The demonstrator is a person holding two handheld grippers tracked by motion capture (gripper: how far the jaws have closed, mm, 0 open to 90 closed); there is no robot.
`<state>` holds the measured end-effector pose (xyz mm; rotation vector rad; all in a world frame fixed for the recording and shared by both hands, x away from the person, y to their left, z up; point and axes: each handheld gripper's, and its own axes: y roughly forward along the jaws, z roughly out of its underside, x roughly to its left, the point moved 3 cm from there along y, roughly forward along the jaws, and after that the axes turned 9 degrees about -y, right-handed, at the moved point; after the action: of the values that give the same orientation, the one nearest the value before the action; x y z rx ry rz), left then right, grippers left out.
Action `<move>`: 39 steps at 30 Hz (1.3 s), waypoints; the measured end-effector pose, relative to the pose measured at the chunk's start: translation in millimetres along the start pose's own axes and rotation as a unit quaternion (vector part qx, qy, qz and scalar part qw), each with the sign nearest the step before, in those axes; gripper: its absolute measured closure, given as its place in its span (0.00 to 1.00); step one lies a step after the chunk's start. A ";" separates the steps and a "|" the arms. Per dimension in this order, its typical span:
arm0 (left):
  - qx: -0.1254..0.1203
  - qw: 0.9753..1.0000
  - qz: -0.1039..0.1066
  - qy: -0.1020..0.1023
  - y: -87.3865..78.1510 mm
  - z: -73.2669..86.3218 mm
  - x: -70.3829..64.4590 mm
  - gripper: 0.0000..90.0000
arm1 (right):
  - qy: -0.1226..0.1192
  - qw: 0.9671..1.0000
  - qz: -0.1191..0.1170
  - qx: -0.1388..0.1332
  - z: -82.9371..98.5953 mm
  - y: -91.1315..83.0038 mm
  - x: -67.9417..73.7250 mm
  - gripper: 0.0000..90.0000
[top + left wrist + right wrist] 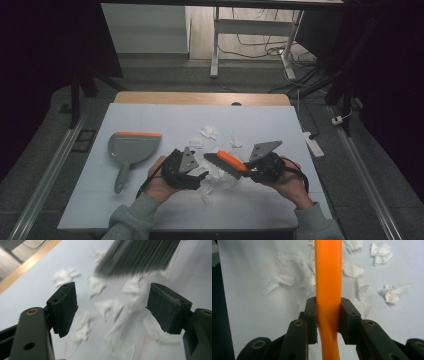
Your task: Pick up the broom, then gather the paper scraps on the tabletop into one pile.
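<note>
With the right gripper pinching the orange brush and the left gripper spread empty, a hard sweep could fling the paper scraps past the dustpan.

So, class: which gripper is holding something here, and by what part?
The right gripper clamps the brush by its orange handle; the left gripper is open, holding nothing.

A pale blue-grey sheet covers the worktop, whose light wooden far edge shows beyond it. The grey carpeted floor around is dim, the sides of the room falling into darkness. Metal rails run along both sides. Farther off stands a white-legged desk frame with tangled black cables, and a white power strip lies right of the worktop.
</note>
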<state>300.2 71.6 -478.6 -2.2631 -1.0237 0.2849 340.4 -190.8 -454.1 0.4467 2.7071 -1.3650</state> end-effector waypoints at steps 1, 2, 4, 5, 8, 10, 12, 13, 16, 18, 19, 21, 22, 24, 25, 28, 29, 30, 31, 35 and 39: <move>0.000 1.000 -0.001 -0.008 -2.2 3.9 4.2 0.28 | 0.006 1.000 0.002 -0.003 0.9 -0.8 -1.2 0.79; 0.000 1.000 -0.004 -0.017 -4.3 7.8 8.2 0.28 | 0.012 1.000 0.004 -0.007 1.7 -1.6 -2.6 0.79; 0.002 0.999 -0.018 -0.032 -9.2 15.5 16.1 0.28 | 0.023 1.000 0.008 -0.013 3.3 -3.5 -5.0 0.79; 0.001 0.999 -0.024 -0.044 -13.0 20.6 21.0 0.28 | 0.030 0.999 0.010 -0.017 4.0 -4.6 -6.3 0.79; 0.000 0.997 -0.036 -0.065 -23.5 33.0 31.6 0.28 | 0.051 0.998 0.012 -0.030 6.1 -7.9 -9.8 0.79; -0.002 0.996 -0.042 -0.078 -31.7 43.0 39.0 0.28 | 0.060 0.997 0.012 -0.040 7.3 -10.3 -12.1 0.79; -0.001 0.995 -0.049 -0.092 -38.9 54.2 46.6 0.28 | 0.068 0.997 0.016 -0.046 7.9 -12.7 -13.7 0.79; -0.002 0.994 -0.049 -0.101 -41.8 60.3 50.3 0.28 | 0.069 0.996 0.020 -0.048 8.4 -13.8 -14.7 0.79; 0.000 0.990 -0.059 -0.126 -47.8 77.8 61.2 0.29 | 0.079 0.995 0.030 -0.054 10.2 -17.5 -17.4 0.79; 0.000 0.988 -0.065 -0.141 -49.8 85.7 68.3 0.29 | 0.085 0.994 0.036 -0.058 11.5 -19.7 -19.7 0.79; 0.000 0.987 -0.065 -0.146 -51.1 88.0 71.1 0.29 | 0.088 0.994 0.039 -0.059 12.2 -20.6 -20.8 0.79; -0.004 0.986 -0.064 -0.155 -53.1 90.1 75.4 0.29 | 0.098 0.992 0.045 -0.060 13.7 -22.2 -23.1 0.79; -0.005 0.986 -0.064 -0.156 -53.7 90.3 76.9 0.29 | 0.102 0.992 0.050 -0.061 14.2 -23.0 -24.0 0.79; -0.007 0.985 -0.065 -0.158 -54.1 89.5 78.0 0.29 | 0.112 0.990 0.056 -0.066 15.5 -24.8 -26.1 0.79; -0.007 0.985 -0.066 -0.156 -54.2 88.8 77.7 0.29 | 0.116 0.989 0.055 -0.071 16.4 -25.7 -27.1 0.79; -0.007 0.986 -0.067 -0.153 -53.7 87.7 75.8 0.29 | 0.125 0.988 0.052 -0.079 17.0 -27.7 -28.3 0.79; -0.007 0.986 -0.065 -0.153 -53.5 87.6 75.5 0.29 | 0.126 0.987 0.054 -0.081 16.9 -28.3 -28.5 0.79; -0.005 0.986 -0.065 -0.153 -53.0 87.7 75.3 0.29 | 0.127 0.987 0.057 -0.082 16.8 -28.9 -28.9 0.79; -0.004 0.986 -0.064 -0.153 -52.3 87.7 75.5 0.29 | 0.130 0.986 0.061 -0.082 16.7 -29.9 -29.5 0.79; -0.001 0.986 -0.062 -0.154 -50.3 87.6 75.9 0.29 | 0.140 0.984 0.068 -0.086 19.7 -33.6 -33.9 0.79; 0.000 0.986 -0.064 -0.152 -51.3 87.8 76.1 0.29 | 0.160 0.980 0.084 -0.081 25.5 -36.5 -43.1 0.79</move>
<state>283.0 193.3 -510.3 -2.1854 -1.3175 0.5885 369.3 -241.2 -432.7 0.9266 2.9137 -1.1003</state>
